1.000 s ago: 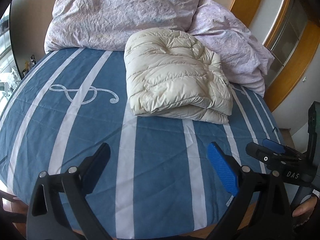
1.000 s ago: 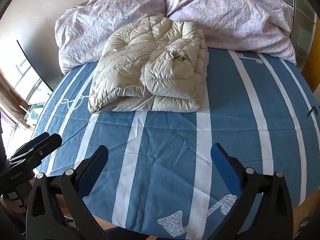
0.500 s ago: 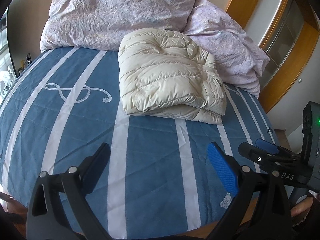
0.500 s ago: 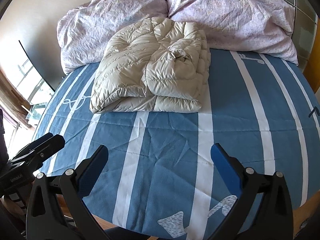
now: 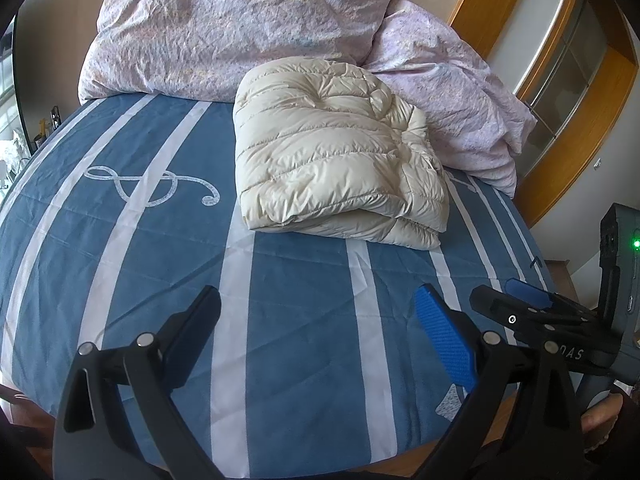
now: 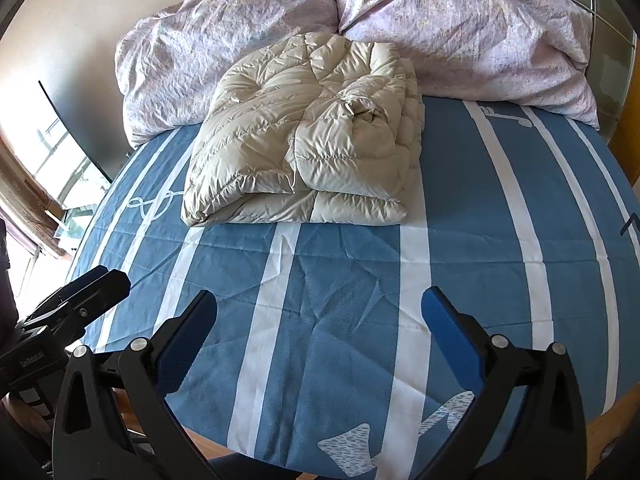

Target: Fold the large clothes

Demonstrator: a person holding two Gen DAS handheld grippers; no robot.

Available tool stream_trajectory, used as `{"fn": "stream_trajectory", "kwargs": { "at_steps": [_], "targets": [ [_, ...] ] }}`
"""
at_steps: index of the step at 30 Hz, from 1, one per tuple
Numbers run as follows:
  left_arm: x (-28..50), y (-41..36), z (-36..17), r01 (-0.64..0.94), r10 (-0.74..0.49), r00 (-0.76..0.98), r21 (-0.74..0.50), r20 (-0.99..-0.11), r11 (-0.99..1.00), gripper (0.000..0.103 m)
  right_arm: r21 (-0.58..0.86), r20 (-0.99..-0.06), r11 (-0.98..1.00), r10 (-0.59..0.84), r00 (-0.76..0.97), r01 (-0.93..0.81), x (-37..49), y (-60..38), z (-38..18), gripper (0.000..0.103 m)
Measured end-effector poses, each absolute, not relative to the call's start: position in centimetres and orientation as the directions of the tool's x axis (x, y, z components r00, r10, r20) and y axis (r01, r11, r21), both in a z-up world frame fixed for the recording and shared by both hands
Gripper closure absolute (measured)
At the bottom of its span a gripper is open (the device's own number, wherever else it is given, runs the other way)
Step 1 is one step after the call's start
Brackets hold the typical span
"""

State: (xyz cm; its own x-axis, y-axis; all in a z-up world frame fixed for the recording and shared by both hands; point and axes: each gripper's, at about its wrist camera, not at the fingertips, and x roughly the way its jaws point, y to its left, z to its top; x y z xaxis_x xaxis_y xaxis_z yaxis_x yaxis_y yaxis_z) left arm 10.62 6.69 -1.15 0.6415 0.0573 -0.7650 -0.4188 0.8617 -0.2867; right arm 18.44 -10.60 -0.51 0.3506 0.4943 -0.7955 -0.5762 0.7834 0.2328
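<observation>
A cream quilted down jacket [image 5: 340,164] [image 6: 308,152] lies folded into a thick rectangle on the blue bed sheet with white stripes [image 5: 300,320] [image 6: 340,292], its far edge against the pillows. My left gripper [image 5: 320,320] is open over the near part of the bed, well short of the jacket, nothing between its fingers. My right gripper [image 6: 320,320] is open too, at the foot of the bed, holding nothing. In the left wrist view the right gripper [image 5: 532,312] shows at the right edge. In the right wrist view the left gripper [image 6: 84,296] appears at the left edge.
Two pinkish patterned pillows [image 5: 240,28] [image 6: 460,28] are piled at the head of the bed. A wooden-framed cabinet [image 5: 572,80] stands to the right. A window [image 6: 52,184] is on the left. The wooden bed edge [image 6: 600,420] runs below the sheet.
Both grippers have drifted slightly, so the jacket sits a little differently in each view. The jacket itself has not moved, and both grippers stay open.
</observation>
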Motion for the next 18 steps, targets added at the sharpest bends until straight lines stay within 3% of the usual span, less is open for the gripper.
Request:
{"fn": "stream_trajectory", "kwargs": {
  "at_steps": [18],
  "targets": [
    [10.77, 6.81, -1.43, -0.430, 0.059, 0.636, -0.289, -0.770, 0.855, 0.006, 0.230, -0.797, 0.783, 0.492, 0.349, -0.578, 18.44, -10.34, -0.66, 0.001]
  ]
}}
